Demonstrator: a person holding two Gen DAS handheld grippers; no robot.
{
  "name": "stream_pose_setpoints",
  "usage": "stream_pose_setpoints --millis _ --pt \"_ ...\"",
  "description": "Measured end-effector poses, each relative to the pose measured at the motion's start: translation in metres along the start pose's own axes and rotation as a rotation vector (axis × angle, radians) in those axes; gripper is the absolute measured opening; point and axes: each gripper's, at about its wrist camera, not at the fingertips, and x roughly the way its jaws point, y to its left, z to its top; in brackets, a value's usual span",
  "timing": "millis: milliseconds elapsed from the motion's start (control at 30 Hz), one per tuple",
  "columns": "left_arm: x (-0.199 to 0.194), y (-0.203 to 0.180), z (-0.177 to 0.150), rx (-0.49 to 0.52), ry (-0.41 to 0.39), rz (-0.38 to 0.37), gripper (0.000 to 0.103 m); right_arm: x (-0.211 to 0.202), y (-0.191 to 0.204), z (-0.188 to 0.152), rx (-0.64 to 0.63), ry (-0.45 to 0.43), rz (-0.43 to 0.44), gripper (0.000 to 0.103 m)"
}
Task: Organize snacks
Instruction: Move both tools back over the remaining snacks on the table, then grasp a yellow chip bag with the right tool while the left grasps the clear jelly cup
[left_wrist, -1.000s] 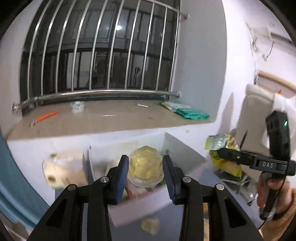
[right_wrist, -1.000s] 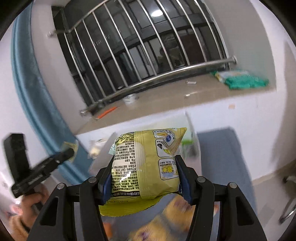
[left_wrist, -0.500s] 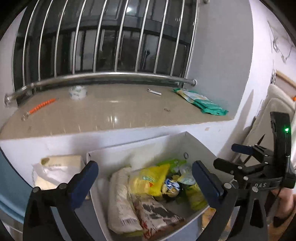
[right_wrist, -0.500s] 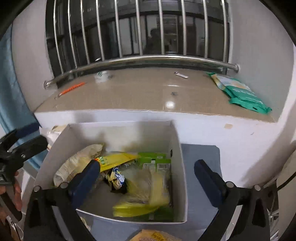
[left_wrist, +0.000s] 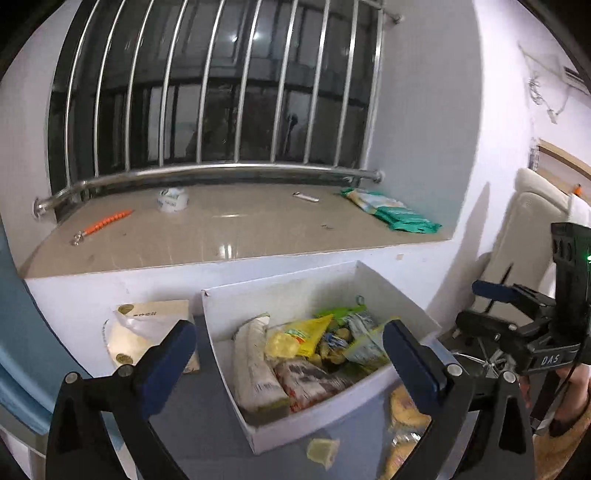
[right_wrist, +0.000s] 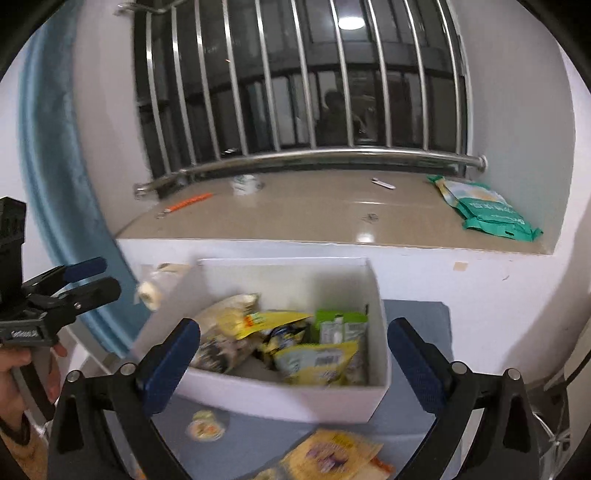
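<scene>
Left wrist view: left gripper (left_wrist: 290, 347) jaws fully spread, nothing held, blue ribbed pads. White cardboard box (left_wrist: 295, 432), rectangular, sits just ahead and below between the fingers, packed with crinkly foil snack bags (left_wrist: 299, 338) in yellow, green and white. 1 small jelly cup (left_wrist: 323, 450) lies on the grey mat (left_wrist: 192, 424) outside the box. Right wrist view: right gripper (right_wrist: 293, 350) also wide open and empty, box (right_wrist: 280, 400) directly ahead; 1 yellow pouch (right_wrist: 332, 456) and 1 round cup (right_wrist: 205, 428) lie loose on the mat in front.
</scene>
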Motion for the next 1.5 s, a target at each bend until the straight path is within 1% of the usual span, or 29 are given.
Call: stream_pose_setpoints --millis 100,167,233,300,433,567,667,733,767,833,900,1067,1133,1267,1367,1433,1467,1500 --pt "-0.023 -0.013 -0.012 0.043 -0.007 -0.014 0.103 -0.021 0.013 -0.019 -0.021 -0.003 0.035 0.103" --pt "-0.042 -0.024 -0.028 0.082 -0.016 -0.025 0.103 -0.033 0.024 -0.036 -0.055 0.0 0.044 0.103" --pt "-0.056 -0.033 -0.04 0.103 -0.022 -0.024 0.103 -0.046 0.031 -0.053 -0.068 -0.007 0.052 0.103" --pt "-0.073 -0.04 -0.056 0.108 -0.034 -0.04 0.103 -0.059 0.036 -0.071 -0.066 -0.015 0.076 0.103" --pt "-0.102 -0.046 -0.09 0.078 -0.044 -0.085 0.103 -0.075 0.044 -0.108 -0.043 0.02 0.122 0.103" --pt "-0.126 -0.045 -0.13 0.008 -0.054 -0.091 0.103 -0.084 0.047 -0.152 0.057 0.052 0.166 0.103" --pt "-0.136 -0.042 -0.15 -0.038 -0.028 -0.122 0.103 -0.086 0.05 -0.18 0.113 0.085 0.16 0.103" --pt "-0.141 -0.041 -0.157 -0.059 -0.027 -0.107 0.103 -0.083 0.053 -0.191 0.131 0.113 0.191 0.103" --pt "-0.143 -0.039 -0.161 -0.07 -0.028 -0.106 0.103 -0.077 0.057 -0.196 0.126 0.14 0.194 0.103" --pt "-0.147 -0.036 -0.164 -0.088 -0.029 -0.103 0.103 -0.066 0.066 -0.203 0.091 0.183 0.171 0.103" --pt "-0.149 -0.035 -0.165 -0.086 -0.034 -0.102 0.103 -0.057 0.074 -0.207 0.074 0.205 0.188 0.103" --pt "-0.148 -0.03 -0.166 -0.107 -0.042 -0.096 0.103 -0.035 0.088 -0.205 0.028 0.233 0.188 0.103" --pt "-0.148 -0.027 -0.167 -0.112 -0.035 -0.094 0.103 -0.025 0.088 -0.204 0.033 0.248 0.205 0.103" --pt "-0.147 -0.023 -0.171 -0.11 -0.026 -0.076 0.103 -0.004 0.091 -0.204 0.034 0.282 0.212 0.102" --pt "-0.144 -0.02 -0.173 -0.121 -0.016 -0.069 0.103 0.014 0.092 -0.208 0.037 0.323 0.213 0.088" --pt "-0.142 -0.018 -0.175 -0.126 -0.008 -0.062 0.103 0.024 0.094 -0.211 0.006 0.35 0.179 0.05" --pt "-0.141 -0.018 -0.176 -0.125 -0.005 -0.06 0.103 0.024 0.092 -0.212 0.012 0.346 0.179 0.05" --pt "-0.14 -0.018 -0.176 -0.124 -0.003 -0.058 0.103 0.023 0.089 -0.212 0.032 0.342 0.209 0.048"
